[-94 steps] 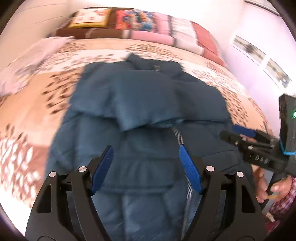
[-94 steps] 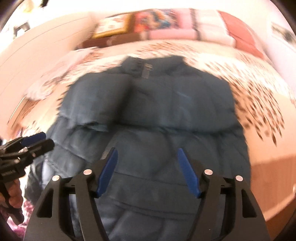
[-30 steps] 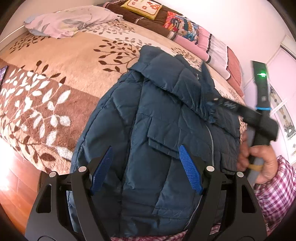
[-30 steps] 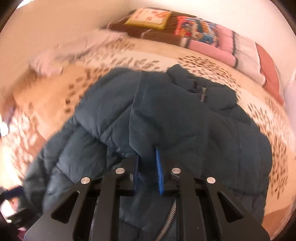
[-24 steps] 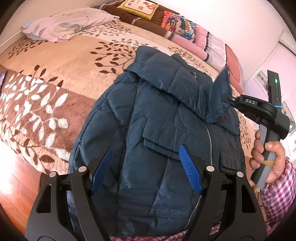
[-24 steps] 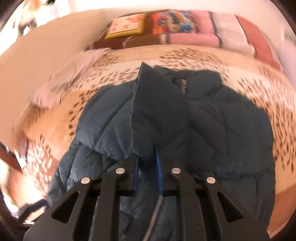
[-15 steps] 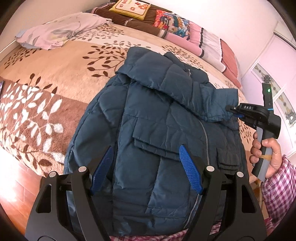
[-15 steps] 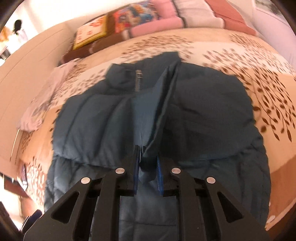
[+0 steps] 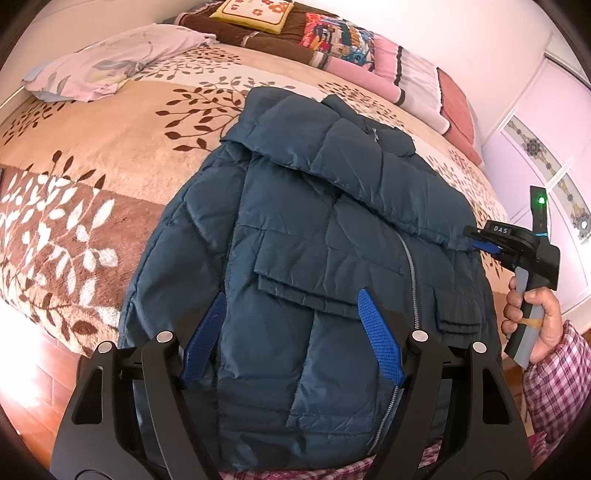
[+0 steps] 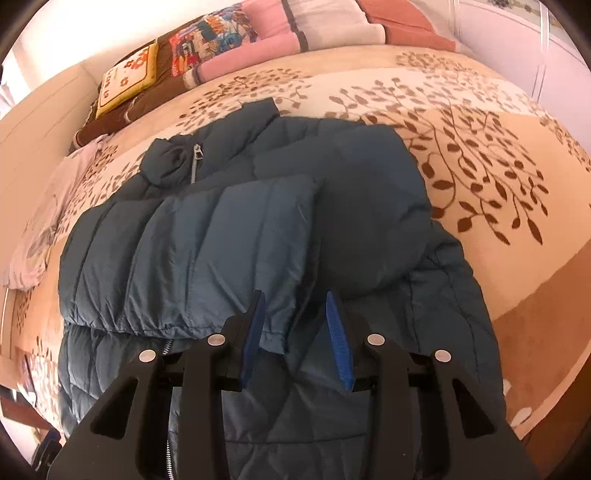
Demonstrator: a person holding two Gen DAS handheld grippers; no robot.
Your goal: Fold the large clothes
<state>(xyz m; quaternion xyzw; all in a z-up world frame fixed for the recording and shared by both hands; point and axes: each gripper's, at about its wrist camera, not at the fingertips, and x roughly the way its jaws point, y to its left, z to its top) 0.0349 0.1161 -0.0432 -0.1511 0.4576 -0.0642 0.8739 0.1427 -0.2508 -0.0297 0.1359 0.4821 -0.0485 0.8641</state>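
Note:
A dark blue puffer jacket (image 9: 314, 229) (image 10: 373, 206) lies zipped on the bed, collar toward the pillows. One sleeve (image 10: 192, 251) (image 9: 354, 173) lies folded flat across its chest. My right gripper (image 10: 295, 310) (image 9: 480, 242) is at the sleeve's cuff with its jaws opening. The cuff edge sits loosely between the blue pads, and the pads no longer press on it. My left gripper (image 9: 291, 299) hovers open over the jacket's lower front with nothing between its fingers.
The bedspread (image 9: 110, 147) has a brown leaf pattern. A row of cushions (image 9: 332, 33) lines the head of the bed, and a pale pillow (image 9: 110, 62) lies far left. Wooden floor (image 9: 29, 376) shows below the bed's edge. A hand in a plaid sleeve (image 9: 546, 373) holds the right gripper.
The right gripper carried the raised sleeve across the jacket and laid it flat on the chest. Its jaws have parted from the cuff. The left gripper has hardly moved.

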